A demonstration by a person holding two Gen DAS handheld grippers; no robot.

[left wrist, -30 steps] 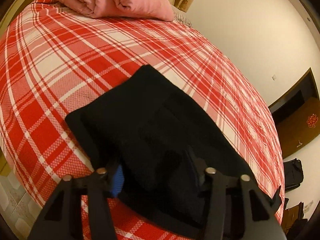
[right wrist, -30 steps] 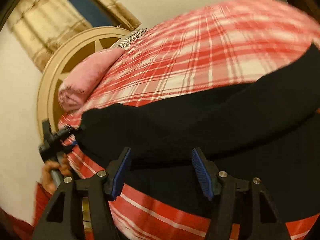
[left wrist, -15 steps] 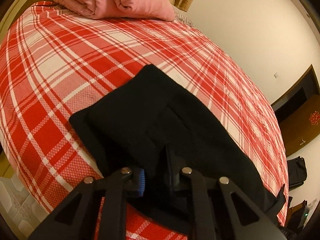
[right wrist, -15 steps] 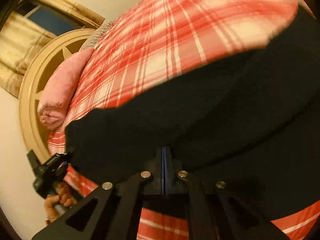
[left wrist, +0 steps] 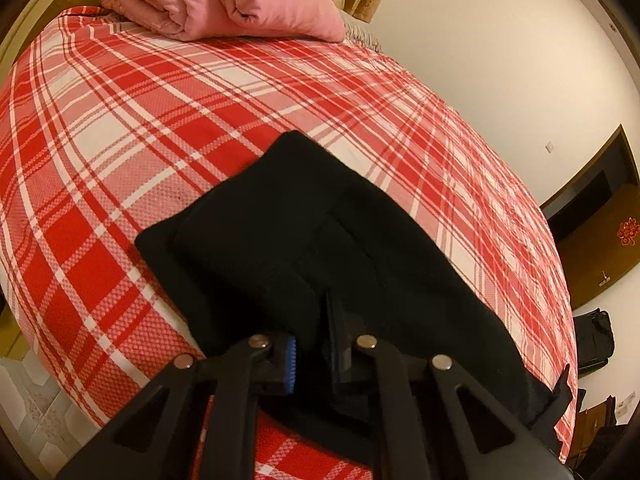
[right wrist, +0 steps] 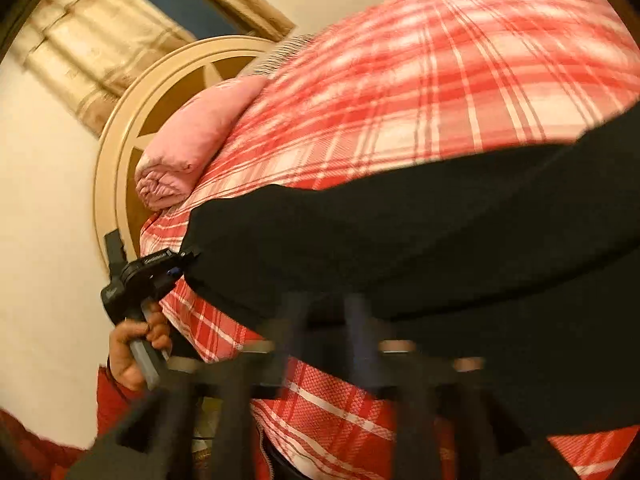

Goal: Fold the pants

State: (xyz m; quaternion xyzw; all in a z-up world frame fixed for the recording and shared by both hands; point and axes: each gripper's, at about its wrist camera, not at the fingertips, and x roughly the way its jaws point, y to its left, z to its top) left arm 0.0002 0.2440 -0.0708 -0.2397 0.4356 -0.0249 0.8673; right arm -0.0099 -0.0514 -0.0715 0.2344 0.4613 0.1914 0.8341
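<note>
Black pants (left wrist: 304,240) lie folded over on a red plaid bed (left wrist: 120,128). My left gripper (left wrist: 314,344) is shut on the near edge of the pants, with cloth pinched between its blue pads. In the right wrist view the pants (right wrist: 420,240) stretch across the frame, and the left gripper (right wrist: 182,266) grips their left corner, held by a hand (right wrist: 132,352). My right gripper (right wrist: 320,316) is blurred at the pants' near edge; its fingers stand a little apart with dark cloth around them.
A pink folded quilt and pillow (left wrist: 224,0) lie at the head of the bed, against a round cream headboard (right wrist: 132,120). A curtained window (right wrist: 132,20) is behind. A dark doorway (left wrist: 592,192) and bags (left wrist: 596,340) stand at the right wall.
My left gripper closed on the pants' edge and stays there. My right gripper closed on the cloth half a second ago; now its view is blurred and tilted, and the fingers look slightly apart.
</note>
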